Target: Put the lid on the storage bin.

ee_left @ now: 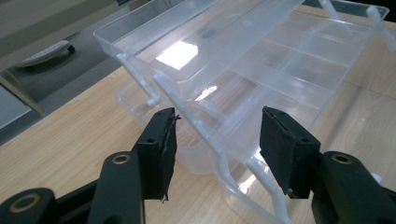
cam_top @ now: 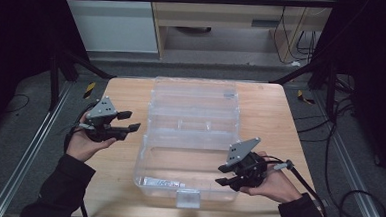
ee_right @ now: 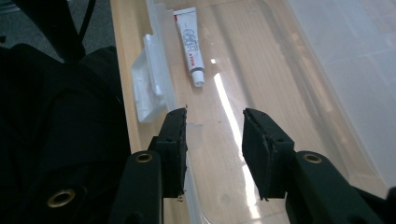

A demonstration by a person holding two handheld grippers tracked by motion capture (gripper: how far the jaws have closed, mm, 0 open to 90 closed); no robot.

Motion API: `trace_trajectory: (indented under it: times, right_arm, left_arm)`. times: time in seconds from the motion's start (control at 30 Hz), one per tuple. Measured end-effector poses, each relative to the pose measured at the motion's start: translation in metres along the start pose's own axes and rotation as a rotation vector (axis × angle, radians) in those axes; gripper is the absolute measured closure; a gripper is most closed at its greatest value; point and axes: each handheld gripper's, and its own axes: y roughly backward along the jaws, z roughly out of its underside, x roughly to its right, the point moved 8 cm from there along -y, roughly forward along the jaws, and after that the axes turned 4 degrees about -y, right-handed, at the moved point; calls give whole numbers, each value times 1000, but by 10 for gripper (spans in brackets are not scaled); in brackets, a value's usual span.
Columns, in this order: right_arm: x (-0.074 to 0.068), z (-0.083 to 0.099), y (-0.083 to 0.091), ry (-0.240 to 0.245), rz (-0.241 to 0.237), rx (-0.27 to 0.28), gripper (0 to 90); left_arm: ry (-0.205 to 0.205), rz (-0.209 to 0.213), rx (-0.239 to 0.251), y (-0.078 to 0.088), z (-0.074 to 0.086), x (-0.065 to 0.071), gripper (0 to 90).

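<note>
Clear plastic organiser box (cam_top: 192, 138) sat mid-desk, lid up toward the far edge, latch w/ the near edge. A white tube (ee_right: 189, 44) lay inside by the box's near wall, at its left corner. Left gripper (cam_top: 129, 121) hovered off the box's left side, jaws apart, nothing btwn them. Right gripper (cam_top: 226, 174) was at the box's near-right corner, jaws part-way apart, straddling the box's thin wall, pads not pressing it.

Dim room with black edges around the lit worktop (cam_top: 271, 112), overhead light throwing white glare patches on the clear plastic box (ee_left: 177, 53), near claw pads soft, high view slightly grainy.
</note>
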Motion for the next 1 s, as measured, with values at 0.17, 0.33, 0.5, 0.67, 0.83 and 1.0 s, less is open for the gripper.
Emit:
trace_trajectory:
  times: [0.17,0.33,0.5,0.67,0.83,1.0]
  right_arm:
    - [-8,-4,-13,27,-26,-37,599]
    - [-13,-6,-26,28,-57,-51,610]
    - [-17,-6,-33,31,-75,-62,616]
    - [-22,-15,-36,60,-84,-59,620]
    - [-23,-21,-45,64,-97,-62,610]
    - [-26,-18,-53,70,-109,-84,597]
  left_arm:
    - [-23,7,-15,-3,-5,0,459]
    - [-29,16,-14,-6,-11,-1,458]
    - [-42,25,-14,-9,-17,0,455]
    - [-61,34,-5,-13,-26,2,447]
    - [-74,41,-3,-17,-32,2,441]
    - [-88,65,-12,-22,-40,1,436]
